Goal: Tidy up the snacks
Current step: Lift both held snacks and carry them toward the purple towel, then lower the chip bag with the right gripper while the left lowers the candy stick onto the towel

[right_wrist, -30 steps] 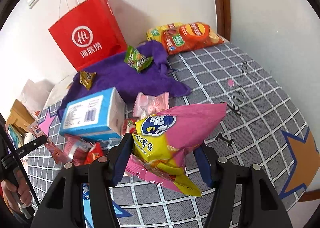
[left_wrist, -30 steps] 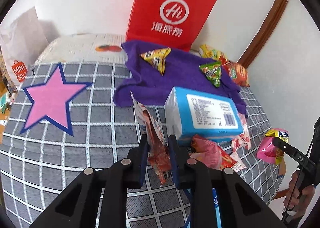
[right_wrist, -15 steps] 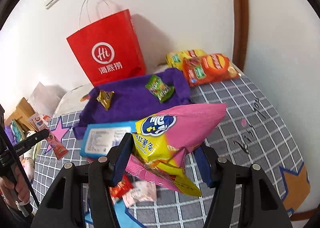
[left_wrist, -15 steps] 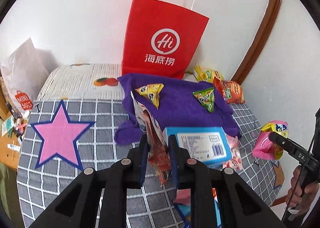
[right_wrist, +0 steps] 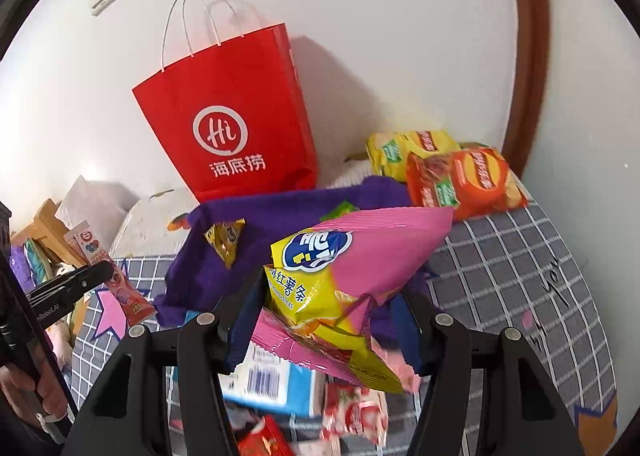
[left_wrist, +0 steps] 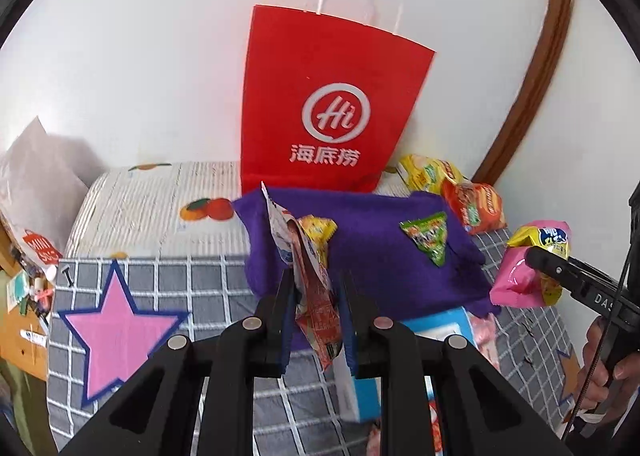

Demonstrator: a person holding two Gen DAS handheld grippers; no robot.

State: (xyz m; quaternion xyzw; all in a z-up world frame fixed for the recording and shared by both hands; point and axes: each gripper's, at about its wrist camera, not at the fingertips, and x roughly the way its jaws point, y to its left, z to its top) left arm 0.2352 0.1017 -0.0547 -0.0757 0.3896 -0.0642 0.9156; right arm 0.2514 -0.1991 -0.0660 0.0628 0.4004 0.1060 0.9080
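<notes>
My left gripper (left_wrist: 318, 298) is shut on a flat red and white snack packet (left_wrist: 310, 288), held upright above the purple cloth (left_wrist: 380, 252). My right gripper (right_wrist: 326, 308) is shut on a puffy pink and yellow sweet-potato-stick bag (right_wrist: 344, 268), also lifted off the bed. The left wrist view shows that bag (left_wrist: 528, 268) at the right edge, and the right wrist view shows the red and white packet (right_wrist: 108, 268) at the left edge. A red paper bag (left_wrist: 324, 104) with white handles stands against the wall behind the cloth.
On the purple cloth lie a green triangular snack (left_wrist: 428, 238) and a yellow one (left_wrist: 318, 232). Orange and yellow chip bags (right_wrist: 460, 176) lie by the wall. A blue box (right_wrist: 268, 380) and small pink packets (right_wrist: 352, 412) lie on the grey checked cover (right_wrist: 512, 280).
Both grippers have risen and drawn back from the bed with their packets. The red bag's handles have come into view, and the blue box has dropped low in both views.
</notes>
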